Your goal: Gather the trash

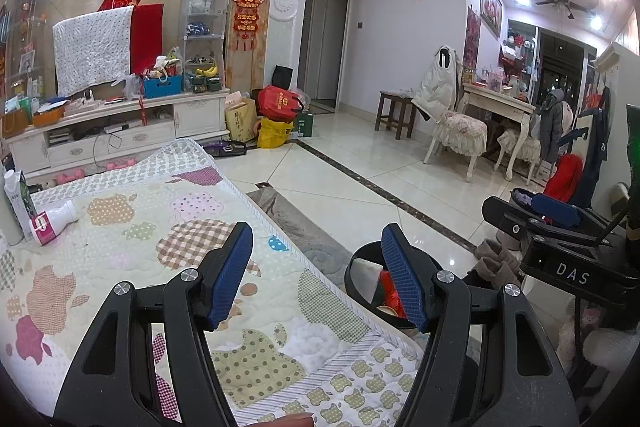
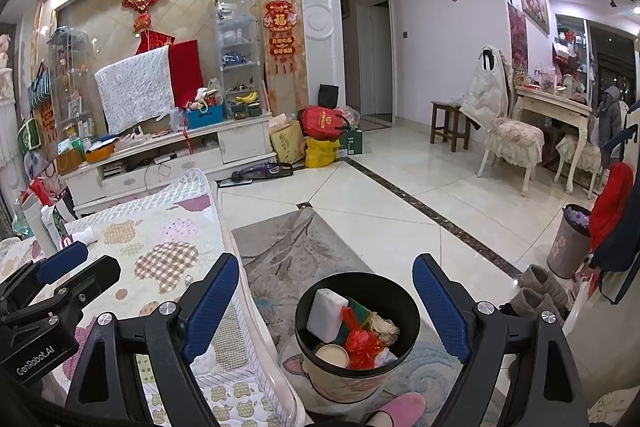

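A black-rimmed trash bin (image 2: 404,301) stands on the rug beside the quilted table and holds a white block (image 2: 326,315), red wrapper (image 2: 360,343), crumpled paper and a round lid. My right gripper (image 2: 326,303) is open and empty above the bin. My left gripper (image 1: 316,277) is open and empty over the table's near corner; the bin (image 1: 356,263) shows partly behind its right finger. A white bottle with a pink label (image 1: 52,221) lies on the table at the far left.
The quilt-covered table (image 1: 132,227) fills the left. Tall cartons (image 1: 14,203) stand at its left edge. A second bin (image 2: 570,243), boots (image 2: 540,287) and clothes are at right. A pink slipper (image 2: 396,409) is near the bin. Chairs and a TV cabinet stand farther back.
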`<state>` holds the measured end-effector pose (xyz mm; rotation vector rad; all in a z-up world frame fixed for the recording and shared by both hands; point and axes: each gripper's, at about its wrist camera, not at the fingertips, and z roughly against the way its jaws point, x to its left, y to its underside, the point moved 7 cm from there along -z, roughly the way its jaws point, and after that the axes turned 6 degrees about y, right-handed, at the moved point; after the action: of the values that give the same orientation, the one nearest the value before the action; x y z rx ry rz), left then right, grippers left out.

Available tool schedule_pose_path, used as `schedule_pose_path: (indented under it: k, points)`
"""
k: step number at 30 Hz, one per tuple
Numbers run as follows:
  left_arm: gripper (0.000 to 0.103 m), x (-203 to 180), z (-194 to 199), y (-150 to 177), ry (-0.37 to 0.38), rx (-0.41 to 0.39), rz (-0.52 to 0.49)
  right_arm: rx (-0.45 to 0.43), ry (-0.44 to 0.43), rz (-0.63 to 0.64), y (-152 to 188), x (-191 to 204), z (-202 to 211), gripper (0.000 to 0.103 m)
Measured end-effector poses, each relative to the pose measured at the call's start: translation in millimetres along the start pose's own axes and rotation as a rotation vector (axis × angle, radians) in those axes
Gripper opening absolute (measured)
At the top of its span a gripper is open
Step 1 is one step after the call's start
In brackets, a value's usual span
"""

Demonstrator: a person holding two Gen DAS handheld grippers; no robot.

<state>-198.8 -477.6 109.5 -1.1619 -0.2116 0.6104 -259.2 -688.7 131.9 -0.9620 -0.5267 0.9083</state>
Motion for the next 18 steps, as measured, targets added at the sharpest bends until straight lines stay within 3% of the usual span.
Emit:
schedule_pose_path:
  k: [18]
  points:
    - [0.066,4.2,-1.8,4.6,-0.005,0.01,0.016,0.011,-0.004,0.003,2.2,1.6,-1.8,0.087]
